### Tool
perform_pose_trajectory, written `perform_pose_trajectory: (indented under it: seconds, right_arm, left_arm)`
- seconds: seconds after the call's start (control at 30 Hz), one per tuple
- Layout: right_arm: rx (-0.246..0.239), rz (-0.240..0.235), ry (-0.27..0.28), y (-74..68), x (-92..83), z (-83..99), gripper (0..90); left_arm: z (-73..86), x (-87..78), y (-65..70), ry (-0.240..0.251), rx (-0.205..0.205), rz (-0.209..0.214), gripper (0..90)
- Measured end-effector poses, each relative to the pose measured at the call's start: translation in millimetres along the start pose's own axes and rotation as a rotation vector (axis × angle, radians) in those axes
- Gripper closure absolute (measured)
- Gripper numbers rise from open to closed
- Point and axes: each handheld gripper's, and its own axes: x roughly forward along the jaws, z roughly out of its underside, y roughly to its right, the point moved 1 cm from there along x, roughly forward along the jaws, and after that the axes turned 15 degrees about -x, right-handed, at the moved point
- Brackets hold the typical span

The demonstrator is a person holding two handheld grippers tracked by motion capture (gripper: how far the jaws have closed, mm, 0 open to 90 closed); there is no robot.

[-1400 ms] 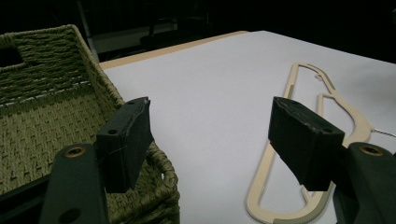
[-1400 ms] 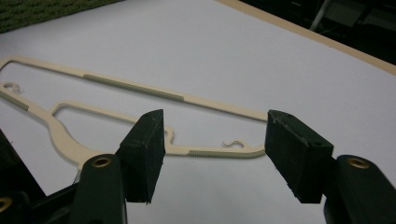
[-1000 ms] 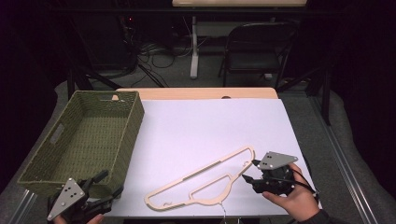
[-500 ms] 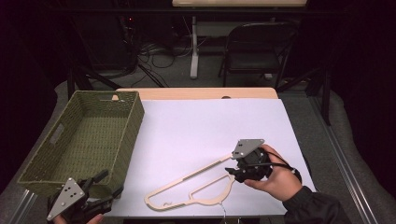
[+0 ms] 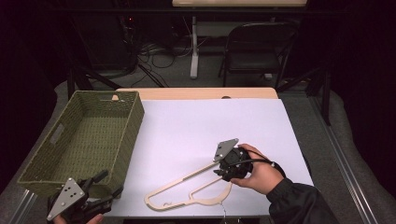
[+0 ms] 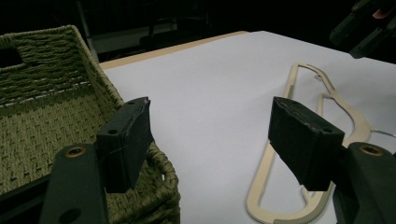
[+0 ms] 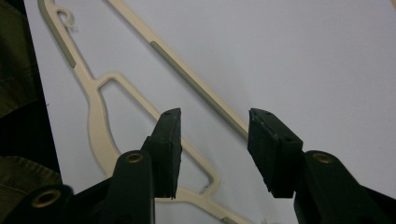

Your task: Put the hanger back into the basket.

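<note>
High view: white table (image 5: 205, 126), dark room, chair (image 5: 254, 49) behind; both grippers' jaws apart, right gripper (image 5: 218, 173) narrowing over hanger (image 5: 187, 193).

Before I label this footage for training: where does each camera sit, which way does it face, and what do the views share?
High view: fixed above the person's side, looking forward and down on the table; both hands and the left gripper and right gripper show.
Left gripper view: rides the left gripper, looking between its open jaws across the basket corner.
Right gripper view: rides the right gripper, looking down over its jaws, which have just been closing, not yet pressing.
Shared: all three show the hanger.
</note>
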Motion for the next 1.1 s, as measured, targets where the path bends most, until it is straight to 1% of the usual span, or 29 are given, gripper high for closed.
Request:
perform_pose_trajectory:
  seconds: [0.03, 0.07, 0.13, 0.17, 0.23, 0.27, 0.33, 0.37, 0.47, 0.5, 0.53, 0.57, 0.6, 0.63, 0.67, 0.7, 0.73, 0.77, 0.8, 0.83, 0.87, 0.93, 0.97, 1.07, 1.1]
  right_arm:
    - [-0.013, -0.013, -0.007, -1.4, 5.8, -1.1, 56.0]
    - [-0.013, -0.013, -0.007, -1.4, 5.8, -1.1, 56.0]
    - [-0.032, -0.012, -0.021, -2.7, 11.2, -2.3, 56.4]
    - [-0.042, -0.027, -0.013, -2.4, 16.7, -3.0, 56.7]
    - [-0.037, -0.035, -0.019, -2.0, 22.2, -3.2, 57.4]
    - [-0.037, -0.035, -0.019, -2.0, 22.2, -3.2, 57.4]
    - [-0.052, -0.042, -0.028, 0.4, 28.1, -3.2, 59.6]
    - [-0.050, -0.053, -0.035, 1.8, 32.8, -3.8, 60.3]
    - [-0.068, -0.083, -0.041, 3.6, 38.8, -4.5, 60.9]
    - [-0.068, -0.083, -0.041, 3.6, 38.8, -4.5, 60.9]
    - [-0.091, -0.107, -0.057, 2.6, 43.9, -4.3, 61.6]
    - [-0.100, -0.116, -0.068, 1.1, 46.6, -4.3, 62.3]
    - [-0.100, -0.116, -0.068, 1.1, 46.6, -4.3, 62.3]
    - [-0.132, -0.126, -0.077, -1.1, 51.8, -4.6, 63.9]
    - [-0.132, -0.126, -0.077, -1.1, 51.8, -4.6, 63.9]
    - [-0.138, -0.143, -0.067, -4.3, 56.8, -4.8, 64.8]
    - [-0.151, -0.151, -0.069, -5.3, 59.5, -4.9, 65.4]
    - [-0.159, -0.158, -0.087, -7.6, 62.1, -4.7, 65.7]
    - [-0.159, -0.158, -0.087, -7.6, 62.1, -4.7, 65.7]
    - [-0.178, -0.166, -0.099, -9.4, 65.2, -4.6, 66.1]
    - [-0.185, -0.178, -0.105, -11.2, 68.2, -4.6, 66.6]
    - [-0.222, -0.201, -0.123, -14.7, 74.6, -6.3, 68.4]
    - [-0.230, -0.207, -0.128, -15.2, 76.1, -7.0, 68.8]
    - [-0.232, -0.220, -0.128, -16.3, 78.8, -7.4, 70.3]
    - [-0.238, -0.231, -0.140, -16.9, 80.8, -7.0, 70.7]
  left_arm:
    - [0.1, 0.1, -0.1, 0.000, 0.001, -0.001, 30.1]
    - [0.1, 0.1, -0.1, 0.000, 0.001, -0.001, 30.1]
    - [0.1, 0.1, 0.0, 0.001, 0.000, 0.000, 30.1]
    - [0.2, 0.2, -0.2, -0.001, 0.001, 0.001, 30.1]
    - [0.2, 0.3, -0.3, -0.001, 0.001, 0.001, 30.1]
    - [0.2, 0.3, -0.4, -0.002, 0.002, 0.000, 30.1]
    - [0.3, 0.4, -0.4, -0.003, 0.002, 0.000, 30.1]
    - [0.3, 0.3, -0.3, -0.002, 0.002, 0.000, 30.1]
    - [0.3, 0.0, -0.4, 0.000, 0.002, -0.001, 30.1]
    - [0.3, -0.1, -0.5, 0.000, 0.001, -0.001, 30.1]
    - [0.3, -0.1, -0.6, 0.000, 0.000, -0.002, 30.1]
    - [0.4, -0.2, -0.7, -0.001, 0.000, -0.002, 30.1]
    - [0.6, -0.2, -0.8, -0.002, -0.001, -0.002, 30.1]
    - [0.7, -0.1, -1.0, -0.003, -0.001, -0.002, 30.1]
    - [0.9, 0.0, -1.0, -0.003, -0.002, -0.002, 30.1]
    - [0.9, 0.3, -1.1, -0.005, -0.001, -0.003, 30.1]
    - [1.0, 0.4, -0.9, -0.005, -0.001, -0.003, 30.1]
    - [1.0, 0.4, -0.9, -0.005, -0.001, -0.003, 30.1]
    - [1.0, 0.5, -0.8, -0.005, -0.002, -0.002, 30.1]
    - [1.0, 0.7, -0.9, -0.005, -0.001, -0.001, 30.1]
    - [1.0, 0.7, -0.9, -0.006, -0.001, -0.003, 30.1]
    - [1.1, 0.7, -0.9, -0.006, -0.001, -0.002, 30.2]
    - [1.0, 0.6, -0.9, -0.006, -0.001, -0.003, 30.1]
    - [1.0, 0.6, -1.3, -0.006, -0.001, -0.003, 30.2]
    - [1.0, 0.5, -1.6, -0.006, -0.001, -0.004, 30.2]
